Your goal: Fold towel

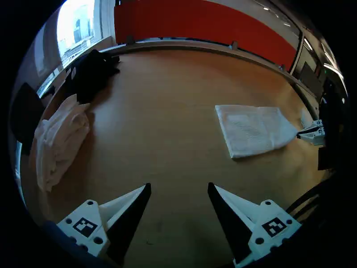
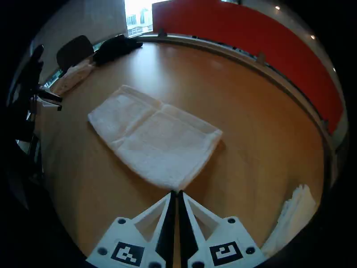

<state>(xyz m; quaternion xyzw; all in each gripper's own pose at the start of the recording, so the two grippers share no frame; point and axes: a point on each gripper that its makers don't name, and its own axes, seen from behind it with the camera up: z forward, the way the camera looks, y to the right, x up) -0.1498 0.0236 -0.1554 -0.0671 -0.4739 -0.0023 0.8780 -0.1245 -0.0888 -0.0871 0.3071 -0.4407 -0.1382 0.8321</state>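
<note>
White towel (image 2: 156, 143), tan wood-grain table (image 2: 250, 134), red wall panel (image 2: 250, 35), black bundle (image 1: 91, 71)

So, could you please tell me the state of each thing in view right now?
towel: folded, flat on the table, one corner pinched.
right gripper: shut on the towel's near corner.
left gripper: open, holding nothing, over bare table.
white cloth pile: crumpled, unfolded, by the table's edge.
dark bundle: slumped in a heap near the window.
white stack: seemingly folded, layered, at the table's edge.
</note>
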